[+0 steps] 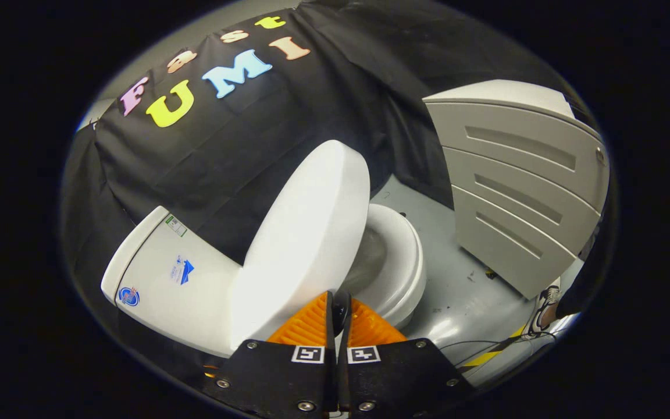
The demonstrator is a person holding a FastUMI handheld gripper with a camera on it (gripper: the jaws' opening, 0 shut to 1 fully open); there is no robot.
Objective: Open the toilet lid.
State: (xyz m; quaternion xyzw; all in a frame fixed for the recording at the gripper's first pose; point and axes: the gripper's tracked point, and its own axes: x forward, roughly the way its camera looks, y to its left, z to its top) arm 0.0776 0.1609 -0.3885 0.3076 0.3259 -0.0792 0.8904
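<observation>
The white toilet lid [306, 233] stands raised, steeply tilted up off the seat [405, 262] and close to the white tank [166, 273] behind it. The bowl opening shows grey beside the lid. My gripper [339, 298] is right at the lid's near rim, fingertips touching or almost touching it. The two fingers stand pressed nearly together with only a thin dark slit between the pads. I cannot make out any part of the lid pinched in that slit.
A grey cabinet [521, 180] with slatted drawer fronts stands on the far side of the toilet. The grey floor [463, 291] lies between them, with a yellow-black tape strip [492, 354] and a person's shoe [544, 308] near the cabinet's corner.
</observation>
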